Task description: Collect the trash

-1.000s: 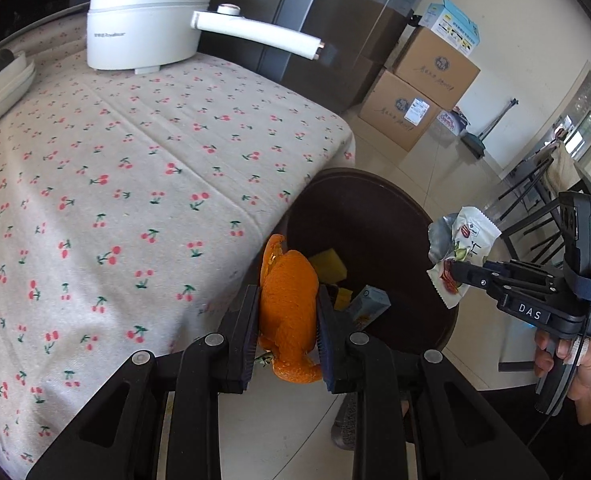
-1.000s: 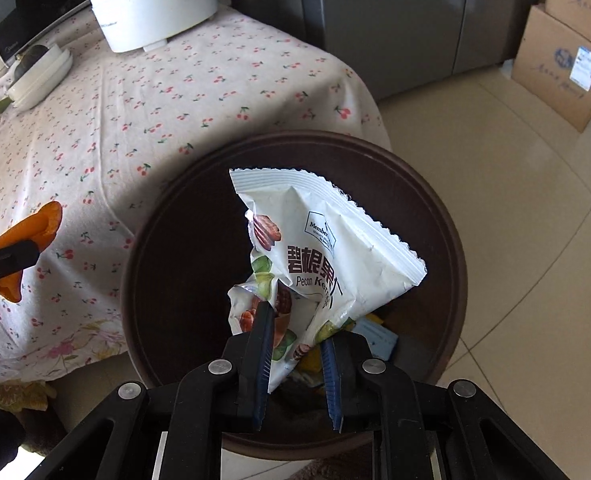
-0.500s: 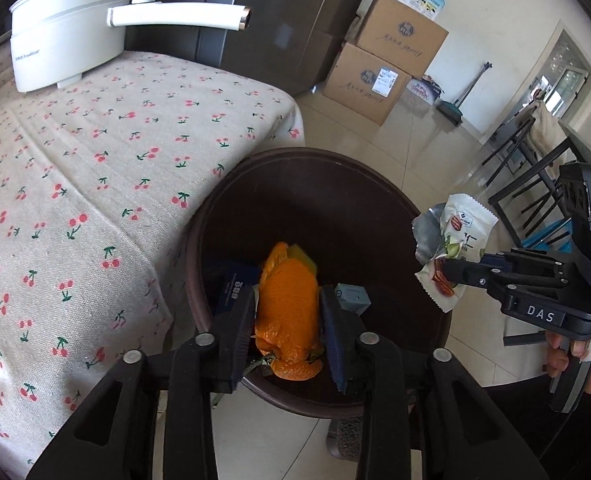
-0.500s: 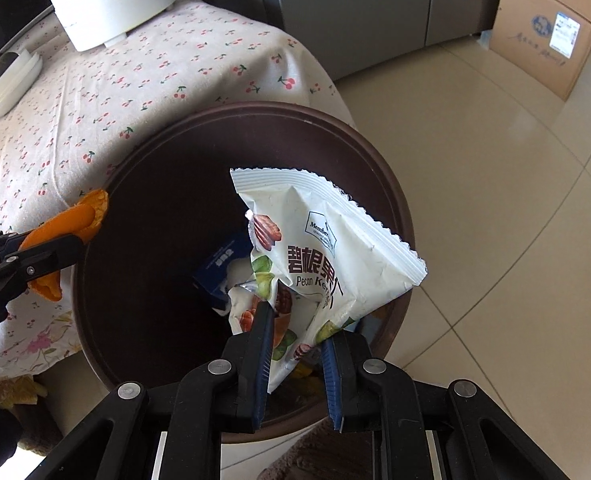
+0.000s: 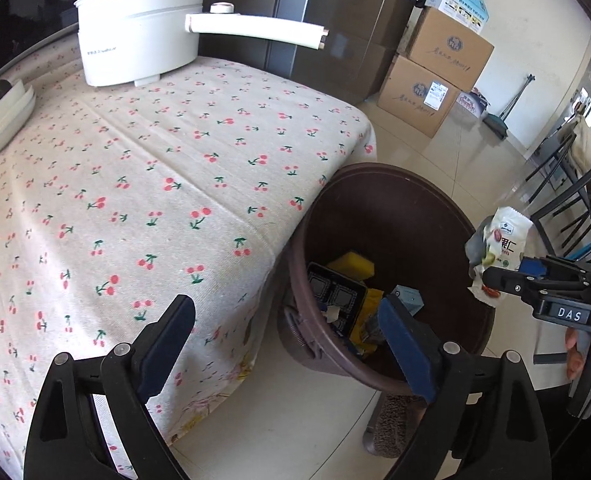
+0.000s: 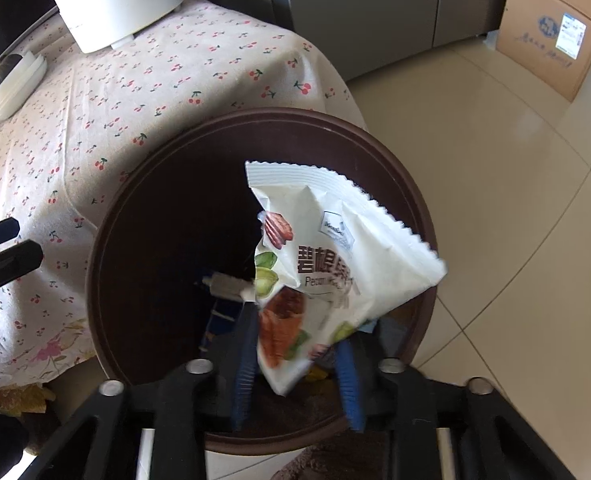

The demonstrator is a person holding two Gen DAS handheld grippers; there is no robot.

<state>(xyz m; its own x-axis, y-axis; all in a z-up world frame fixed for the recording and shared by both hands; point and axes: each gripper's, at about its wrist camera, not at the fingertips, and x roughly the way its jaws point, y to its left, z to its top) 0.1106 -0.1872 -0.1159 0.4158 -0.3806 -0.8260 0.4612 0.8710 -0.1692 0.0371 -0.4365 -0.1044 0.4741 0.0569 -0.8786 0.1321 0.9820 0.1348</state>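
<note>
My left gripper (image 5: 287,344) stands wide apart with nothing between its fingers, held over the near edge of the table and the near left rim of the brown bin (image 5: 447,208). My right gripper (image 6: 295,360) has its fingers spread partway, and the white nut packet (image 6: 327,264) sits between them over the bin's mouth; its print is blurred, and I cannot tell whether the fingers press it or merely flank it. In the left wrist view the same packet (image 5: 499,248) hangs at the tip of that gripper, above the bin's right rim.

Down inside the bin lie a yellow sponge (image 5: 353,265), a dark printed box (image 5: 335,294), a small pale blue carton (image 5: 407,300) and some yellow wrapping, all piled near the left wall.

The bin stands on the tiled floor, touching the draped corner of the cherry-print tablecloth (image 5: 155,184). At the far end of the table sits a white electric pot (image 5: 139,40), its long handle pointing right. A stack of white dishes (image 5: 3,120) rests at the far left edge. Beyond the table, cardboard boxes (image 5: 435,68) are piled against the wall to the right of a grey refrigerator (image 5: 335,8).
</note>
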